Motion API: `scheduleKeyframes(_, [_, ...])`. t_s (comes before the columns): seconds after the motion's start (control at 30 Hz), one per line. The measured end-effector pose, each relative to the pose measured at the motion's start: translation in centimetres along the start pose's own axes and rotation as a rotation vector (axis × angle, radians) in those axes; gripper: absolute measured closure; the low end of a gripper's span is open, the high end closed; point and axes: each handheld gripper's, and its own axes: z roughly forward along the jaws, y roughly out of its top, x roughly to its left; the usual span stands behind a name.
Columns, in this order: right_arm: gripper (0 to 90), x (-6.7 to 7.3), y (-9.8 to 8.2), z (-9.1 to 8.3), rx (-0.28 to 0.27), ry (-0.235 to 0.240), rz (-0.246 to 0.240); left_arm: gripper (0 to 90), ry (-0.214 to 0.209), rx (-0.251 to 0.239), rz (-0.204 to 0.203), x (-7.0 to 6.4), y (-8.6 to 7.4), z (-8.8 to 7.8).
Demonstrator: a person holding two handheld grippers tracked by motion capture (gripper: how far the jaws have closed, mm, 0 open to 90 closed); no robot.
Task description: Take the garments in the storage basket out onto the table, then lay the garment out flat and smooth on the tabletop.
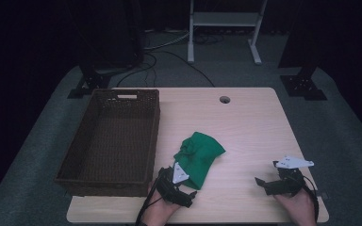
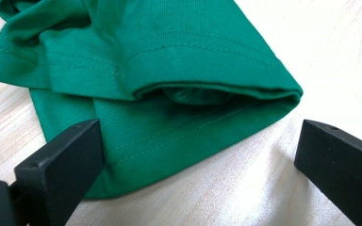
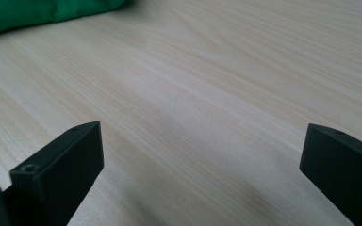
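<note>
A crumpled green cloth [image 1: 199, 154] lies on the light wooden table [image 1: 245, 122], just right of a brown wicker basket [image 1: 153, 123]. My left gripper [image 1: 180, 180] sits at the cloth's near edge, open. In the left gripper view the jaws of this gripper [image 2: 198, 141] stand wide apart around the cloth's folded, stitched hem [image 2: 169, 70]; the left one lies over the fabric edge. My right gripper [image 1: 267, 173] rests low over bare table at the front right, open and holding nothing. In the right gripper view that gripper [image 3: 202, 141] points along the wood, with the cloth [image 3: 28, 14] far off at the upper left.
The basket is long and deep, with a handle slot [image 1: 127, 97] in its far wall, and covers the table's left side. A cable hole [image 1: 225, 99] sits near the far edge. Beyond the table are a white frame [image 1: 224, 21], dark stands and cables on grey carpet.
</note>
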Motion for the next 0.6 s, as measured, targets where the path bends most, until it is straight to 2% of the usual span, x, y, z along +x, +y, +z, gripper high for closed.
scheduleKeyframes(0.6, [0.0,-0.4,1.6,0.0,-0.01,0.018,-0.018,1.2,0.004,0.0,-0.006,0.1,0.0,0.0])
